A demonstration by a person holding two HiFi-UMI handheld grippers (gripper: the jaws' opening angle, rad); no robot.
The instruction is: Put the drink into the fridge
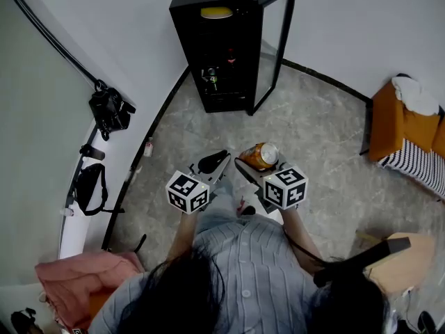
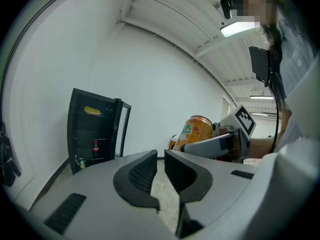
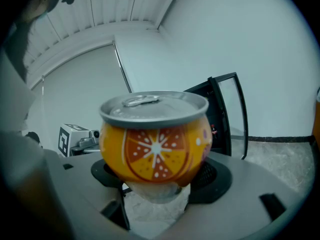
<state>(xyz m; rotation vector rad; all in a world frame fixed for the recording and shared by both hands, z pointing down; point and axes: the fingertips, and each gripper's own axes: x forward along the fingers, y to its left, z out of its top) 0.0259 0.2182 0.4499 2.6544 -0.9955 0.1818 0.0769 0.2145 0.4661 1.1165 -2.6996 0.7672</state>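
An orange drink can (image 3: 156, 136) with a silver top sits between the jaws of my right gripper (image 3: 157, 176), which is shut on it. In the head view the can (image 1: 260, 156) lies tilted in front of that gripper's marker cube (image 1: 286, 187). My left gripper (image 2: 160, 171) holds nothing, its jaws nearly together with only a thin gap. From it I see the can (image 2: 196, 132) at the right. The black fridge (image 1: 221, 47) stands ahead against the wall with its glass door (image 1: 274, 44) swung open. Small bottles (image 1: 211, 77) rest on its lower shelves.
A camera (image 1: 109, 110) on a stand and a black bag (image 1: 89, 184) sit along the left wall. An orange seat (image 1: 403, 127) with a white cloth is at the right. Pink fabric (image 1: 80, 273) lies at lower left. Grey stone floor (image 1: 313, 131) stretches between me and the fridge.
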